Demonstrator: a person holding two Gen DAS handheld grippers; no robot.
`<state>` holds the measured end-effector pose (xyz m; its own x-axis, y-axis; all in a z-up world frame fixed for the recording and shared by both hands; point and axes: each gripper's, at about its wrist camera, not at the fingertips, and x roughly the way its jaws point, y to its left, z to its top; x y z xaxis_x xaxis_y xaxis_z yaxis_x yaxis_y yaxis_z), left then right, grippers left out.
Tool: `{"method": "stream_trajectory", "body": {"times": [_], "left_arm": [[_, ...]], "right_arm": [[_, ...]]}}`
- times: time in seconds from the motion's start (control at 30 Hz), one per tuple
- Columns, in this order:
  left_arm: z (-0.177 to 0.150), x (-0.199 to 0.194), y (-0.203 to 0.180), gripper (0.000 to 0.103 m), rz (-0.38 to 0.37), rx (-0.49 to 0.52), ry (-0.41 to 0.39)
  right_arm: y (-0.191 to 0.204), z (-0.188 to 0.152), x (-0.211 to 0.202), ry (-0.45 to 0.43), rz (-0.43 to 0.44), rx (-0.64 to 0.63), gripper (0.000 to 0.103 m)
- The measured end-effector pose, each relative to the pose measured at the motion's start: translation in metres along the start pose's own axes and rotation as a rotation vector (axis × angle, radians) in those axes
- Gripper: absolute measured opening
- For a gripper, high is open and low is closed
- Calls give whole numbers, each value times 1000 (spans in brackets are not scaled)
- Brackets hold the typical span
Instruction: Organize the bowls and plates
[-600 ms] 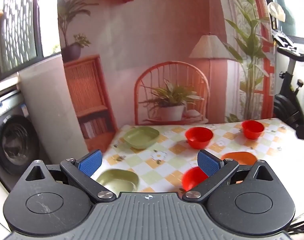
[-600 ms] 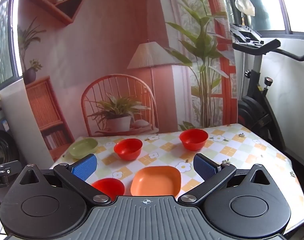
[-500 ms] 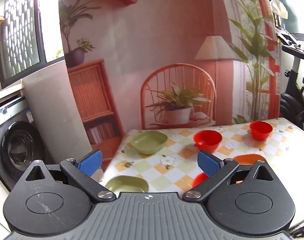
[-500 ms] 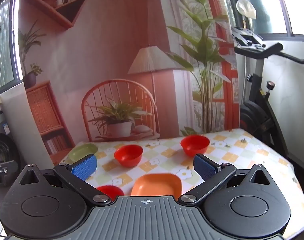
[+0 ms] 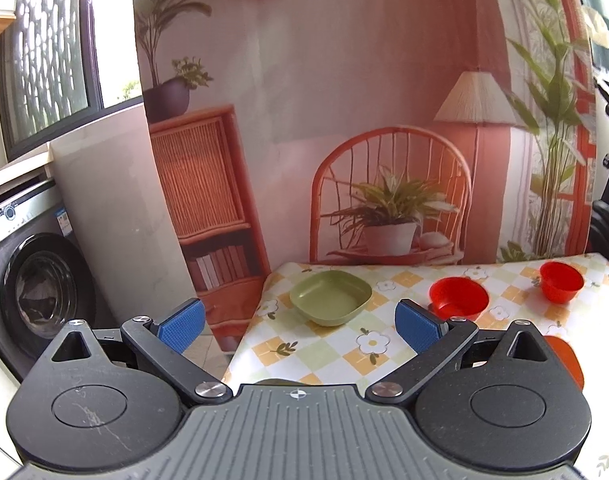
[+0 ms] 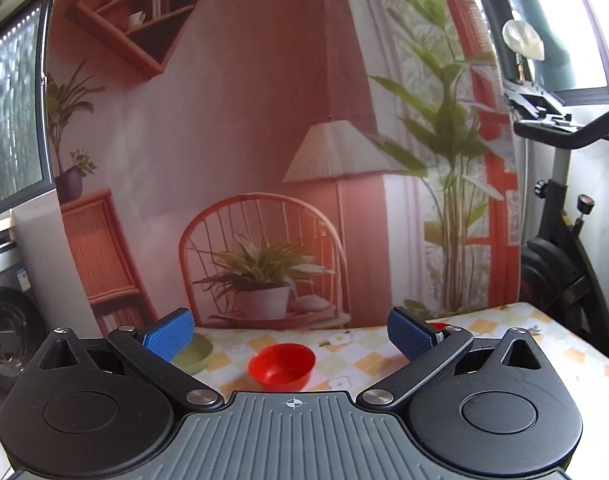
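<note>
Hovering apart from the dishes, the left gripper [image 5: 299, 322] and right gripper [image 6: 290, 332] had fingers spread, empty. The green plate [image 5: 330, 297] sat near the worktop [image 5: 388, 354] edge; a careless nudge could have tipped it off.

The left gripper [image 5: 299, 322] hides most of an orange plate [image 5: 564, 354].

1. I see the tabletop [image 5: 324, 356] covered in a checked cloth, yellow, green and white squares with daisy prints.
2. Green square plate [image 5: 330, 297] sits near the far left corner.
3. Red bowl [image 5: 458, 297] sits right of it, apart from it.
4. Second red bowl [image 5: 561, 281] lies further right, near the far edge.
5. Orange plate [image 5: 564, 356] at the right, mostly hidden from me.
6. Right wrist view: the same cloth-covered tabletop [image 6: 544, 344], red bowl [image 6: 281, 365] mid-table, green plate [image 6: 194, 354] to its left.
</note>
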<state>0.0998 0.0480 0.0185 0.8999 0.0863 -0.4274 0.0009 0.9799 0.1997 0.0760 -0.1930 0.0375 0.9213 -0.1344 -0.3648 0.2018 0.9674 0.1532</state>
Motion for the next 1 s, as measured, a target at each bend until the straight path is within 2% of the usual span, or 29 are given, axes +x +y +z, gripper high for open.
{"method": "stream_trajectory", "body": {"times": [0.2,0.37,0.4,0.47,0.6,0.77,1.0], "left_arm": [[-14,30,7,102,24,34,95],[-33,51,15,100,39,80,226],[-36,57,19,95,33,51,205],[-43,70,25,90,23,32,251],[-58,93,42,90,39,-31,303],[-75,119,60,89,56,-68,376],[-92,153,81,85,48,-129,452]], "right_arm": [[27,-18,44,87,47,-27,103],[61,-36,83,190,113,-57,103],[70,-41,90,204,115,-72,103],[86,-50,103,233,130,-98,103],[113,-68,135,312,180,-123,102],[141,-88,167,380,202,-155,89],[178,-111,201,452,257,-209,81]]}}
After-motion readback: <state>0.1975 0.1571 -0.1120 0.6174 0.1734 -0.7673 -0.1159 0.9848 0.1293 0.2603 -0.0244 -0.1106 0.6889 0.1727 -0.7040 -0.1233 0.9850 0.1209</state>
